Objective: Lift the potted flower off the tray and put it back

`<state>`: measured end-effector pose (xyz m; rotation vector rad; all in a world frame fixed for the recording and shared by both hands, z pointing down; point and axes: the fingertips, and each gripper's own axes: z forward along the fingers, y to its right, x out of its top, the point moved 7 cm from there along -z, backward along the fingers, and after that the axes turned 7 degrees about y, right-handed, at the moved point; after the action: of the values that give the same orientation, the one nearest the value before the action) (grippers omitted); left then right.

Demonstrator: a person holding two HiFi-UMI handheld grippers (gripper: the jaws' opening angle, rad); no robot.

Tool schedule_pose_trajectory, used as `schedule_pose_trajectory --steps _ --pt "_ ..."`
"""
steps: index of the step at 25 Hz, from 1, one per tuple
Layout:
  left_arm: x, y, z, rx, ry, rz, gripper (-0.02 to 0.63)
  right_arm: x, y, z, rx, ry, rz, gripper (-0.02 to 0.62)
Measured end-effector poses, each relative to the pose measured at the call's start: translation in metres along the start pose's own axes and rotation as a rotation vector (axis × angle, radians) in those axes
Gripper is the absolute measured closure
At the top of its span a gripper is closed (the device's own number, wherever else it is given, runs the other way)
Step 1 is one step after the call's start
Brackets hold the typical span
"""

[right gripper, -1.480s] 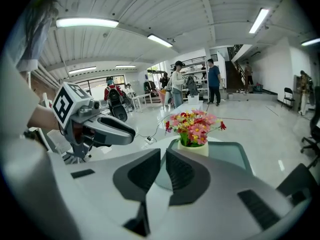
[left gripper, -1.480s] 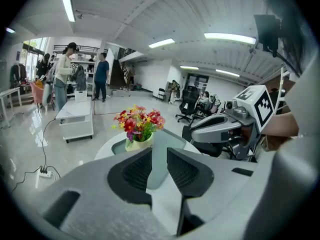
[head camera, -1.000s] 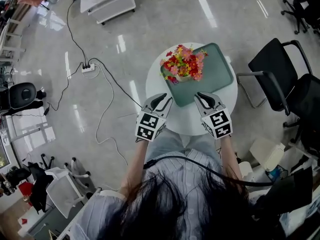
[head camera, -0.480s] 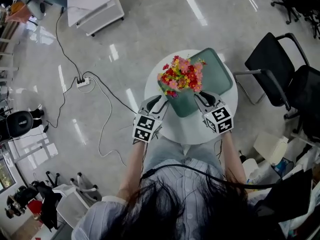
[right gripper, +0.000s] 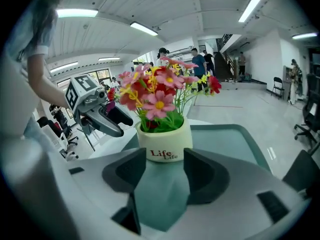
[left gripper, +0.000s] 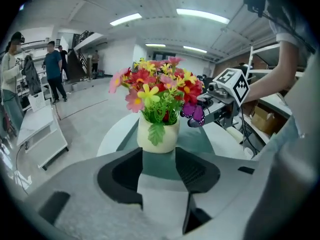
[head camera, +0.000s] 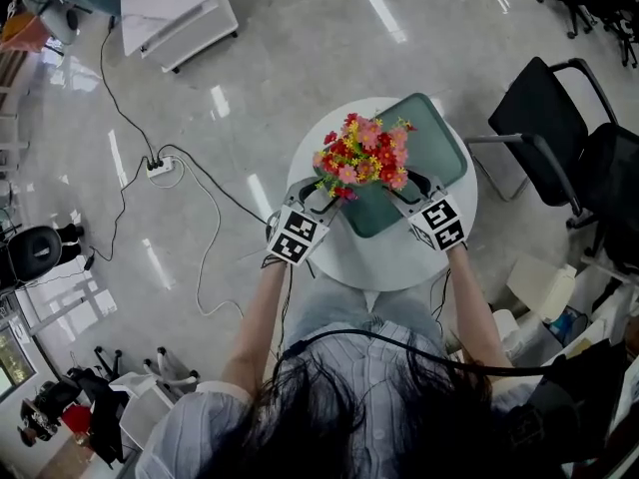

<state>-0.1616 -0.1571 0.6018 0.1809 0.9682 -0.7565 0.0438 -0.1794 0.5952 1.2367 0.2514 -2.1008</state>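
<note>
The potted flower (head camera: 364,153), red, pink and yellow blooms in a cream pot (left gripper: 158,136) printed "Life" (right gripper: 165,143), stands on the green tray (head camera: 439,148) near its front-left corner. My left gripper (head camera: 321,196) sits at the pot's left and my right gripper (head camera: 411,188) at its right. Both have just been opening their jaws. In the left gripper view the left gripper (left gripper: 158,156) is open, the pot just beyond its tips and nothing between them. In the right gripper view the right gripper (right gripper: 165,159) is likewise open just short of the pot.
The tray lies on a small round white table (head camera: 399,257). Black chairs (head camera: 559,138) stand to the right. A power strip with cables (head camera: 160,166) lies on the floor at left, and a white cabinet (head camera: 175,13) at far left. People stand far off (left gripper: 52,69).
Both grippers have moved forward from the table's front edge to either side of the pot and come down. Their jaws went from shut to open.
</note>
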Motion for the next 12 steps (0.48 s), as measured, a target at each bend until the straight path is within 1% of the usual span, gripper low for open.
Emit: schedule_pose_trajectory --steps 2,6,10,12 --pt "-0.005 0.0 0.006 -0.017 -0.025 0.011 0.402 -0.001 0.003 0.005 0.01 -0.018 -0.01 0.368" --pt "-0.004 -0.002 0.016 -0.042 -0.034 0.022 0.374 -0.003 0.01 0.015 0.039 -0.059 -0.064 0.319" --pt "-0.009 -0.008 0.03 -0.052 -0.062 0.022 0.333 -0.002 0.018 0.024 0.064 -0.093 -0.096 0.28" --pt "-0.009 -0.008 0.033 -0.061 -0.057 0.019 0.311 -0.003 0.02 0.027 0.084 -0.123 -0.119 0.267"
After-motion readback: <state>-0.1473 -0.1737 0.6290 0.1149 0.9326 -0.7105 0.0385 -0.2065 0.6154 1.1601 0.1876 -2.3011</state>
